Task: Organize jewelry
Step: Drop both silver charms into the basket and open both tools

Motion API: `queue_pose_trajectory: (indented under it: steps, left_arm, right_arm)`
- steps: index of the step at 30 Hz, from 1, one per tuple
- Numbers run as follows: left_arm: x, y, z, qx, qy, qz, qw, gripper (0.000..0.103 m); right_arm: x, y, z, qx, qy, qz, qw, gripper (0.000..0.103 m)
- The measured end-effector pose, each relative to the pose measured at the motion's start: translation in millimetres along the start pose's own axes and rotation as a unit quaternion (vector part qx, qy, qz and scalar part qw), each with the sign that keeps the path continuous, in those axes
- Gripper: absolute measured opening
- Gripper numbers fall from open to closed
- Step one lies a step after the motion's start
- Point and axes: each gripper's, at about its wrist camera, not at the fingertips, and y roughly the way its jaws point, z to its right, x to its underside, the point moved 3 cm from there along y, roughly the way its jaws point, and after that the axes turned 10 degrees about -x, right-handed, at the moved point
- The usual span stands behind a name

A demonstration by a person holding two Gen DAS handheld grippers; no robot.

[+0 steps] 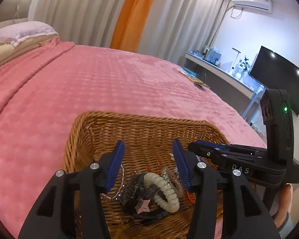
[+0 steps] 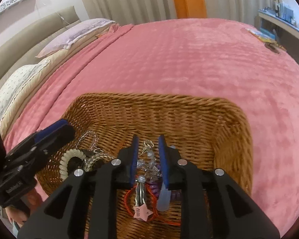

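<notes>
With the jewelry heaped in the basket (image 2: 225,119), the right gripper (image 2: 148,155) is held partly spread around a silvery piece (image 2: 149,159) and should be closed gently there, while the left gripper (image 1: 148,165), spread wide, is kept above the coil tie (image 1: 165,191).

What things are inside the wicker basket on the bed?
The wicker basket holds a pale coil hair tie, silver chains, a pink star clip, a red cord and a purple coil. Both claws cover parts of the pile.
</notes>
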Motion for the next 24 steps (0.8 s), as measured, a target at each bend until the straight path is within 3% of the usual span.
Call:
queue_pose_trajectory:
  steps: [7,8,10,12,17,20,24]
  left_arm:
    - [-2,-40,-8,-0.015,-0.025,0.041,0.9987,0.052]
    - [1,-52,-8,-0.023,-0.023,0.05,0.9982,0.054]
    - [10,-74,-5,-0.029,-0.017,0.065,0.9973,0.07]
    - [27,-98,-2,-0.043,-0.011,0.079,0.9959,0.077]
    - [65,-146,10,-0.08,0.021,0.091,0.9924,0.078]
    - [87,-171,20,-0.105,0.035,0.107,0.9881,0.093]
    - [108,-195,27,-0.13,0.023,0.135,0.982,0.094]
  right_arm:
    - [2,-38,-7,-0.01,0.004,0.038,0.999,0.02]
    - [4,-46,-9,-0.011,0.004,0.044,0.999,0.027]
    - [11,-68,-15,-0.011,0.001,0.061,0.998,0.045]
    - [23,-88,-24,-0.003,-0.009,0.082,0.997,0.051]
    - [77,-133,-44,0.018,-0.024,0.121,0.992,0.054]
    - [115,-152,-58,0.048,-0.049,0.15,0.986,0.061]
    - [148,-163,-76,0.076,-0.083,0.159,0.981,0.062]
